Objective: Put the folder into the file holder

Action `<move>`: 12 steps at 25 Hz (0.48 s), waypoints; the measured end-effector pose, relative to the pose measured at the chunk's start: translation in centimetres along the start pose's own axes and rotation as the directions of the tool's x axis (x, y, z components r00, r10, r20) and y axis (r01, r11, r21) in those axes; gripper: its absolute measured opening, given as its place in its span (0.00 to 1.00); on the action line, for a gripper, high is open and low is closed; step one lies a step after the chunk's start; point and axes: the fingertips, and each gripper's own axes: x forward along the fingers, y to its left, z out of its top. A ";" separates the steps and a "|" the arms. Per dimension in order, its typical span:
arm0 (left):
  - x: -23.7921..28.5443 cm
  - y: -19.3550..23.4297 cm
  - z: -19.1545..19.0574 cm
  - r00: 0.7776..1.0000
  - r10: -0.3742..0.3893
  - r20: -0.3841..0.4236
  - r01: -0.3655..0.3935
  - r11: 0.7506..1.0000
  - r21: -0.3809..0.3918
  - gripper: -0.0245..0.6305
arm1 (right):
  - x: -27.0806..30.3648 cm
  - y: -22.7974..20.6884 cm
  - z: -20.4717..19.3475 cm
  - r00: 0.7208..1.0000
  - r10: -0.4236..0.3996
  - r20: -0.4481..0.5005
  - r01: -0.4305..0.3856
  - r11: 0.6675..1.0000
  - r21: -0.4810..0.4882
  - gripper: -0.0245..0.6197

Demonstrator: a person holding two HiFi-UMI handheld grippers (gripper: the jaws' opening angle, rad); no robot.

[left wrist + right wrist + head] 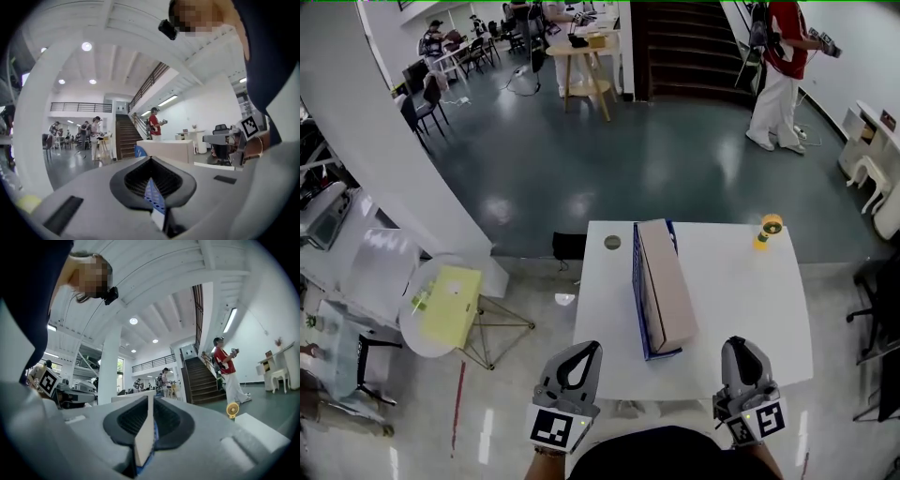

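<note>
The left gripper (589,351) we see low at the near edge of the white rectangular table (741,300), its jaws pressed together and gripping nothing; only a thin sliver of blue and white shows in the slit, and we cannot tell what it is; the right gripper (741,345) sits at the same near edge, well apart from the left one, its jaws drawn nearly together with nothing clamped, a narrow strip of beige and blue showing between the pads; between the two grippers and farther in, the thick beige cardboard folder (667,281) already sits in the blue mesh file holder (636,281), which runs lengthwise from the far side of the table toward us; the folder leans to the right, with the holder's blue wall along its left side; neither gripper touches the folder or the holder; a small yellow round object (768,230) stands near the table's far right corner; beyond the table, on the dark floor, a person in a red top and white trousers (783,80) stands near the dark staircase (675,47).
</note>
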 end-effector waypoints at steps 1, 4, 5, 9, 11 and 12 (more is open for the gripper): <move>-0.1 0.2 -0.2 1.000 0.019 -0.004 -0.019 1.000 -0.023 0.04 | 0.1 -0.2 0.0 1.000 -0.007 0.000 0.007 1.000 0.001 0.07; 0.1 0.8 -0.8 0.998 0.061 -0.025 -0.061 0.998 -0.006 0.04 | 0.8 -0.6 0.1 1.000 -0.014 0.000 0.014 1.000 -0.001 0.04; 0.2 0.9 -0.9 0.997 0.074 -0.028 -0.074 0.997 -0.007 0.04 | 1.0 -0.7 0.1 1.000 -0.012 -0.003 0.012 1.000 -0.003 0.04; 0.3 1.3 -0.9 0.995 0.101 -0.020 -0.101 0.995 -0.006 0.04 | 1.6 -0.9 -0.5 0.999 -0.006 -0.035 0.006 1.000 -0.014 0.04; 0.3 1.7 -1.4 0.993 0.115 -0.031 -0.114 0.993 0.010 0.04 | 1.8 -1.1 -0.6 0.999 -0.012 -0.044 0.012 1.000 -0.011 0.04; 0.2 2.0 -1.7 0.992 0.122 -0.034 -0.122 0.992 0.005 0.04 | 1.9 -1.3 -0.6 0.999 -0.015 -0.046 0.015 1.000 -0.010 0.04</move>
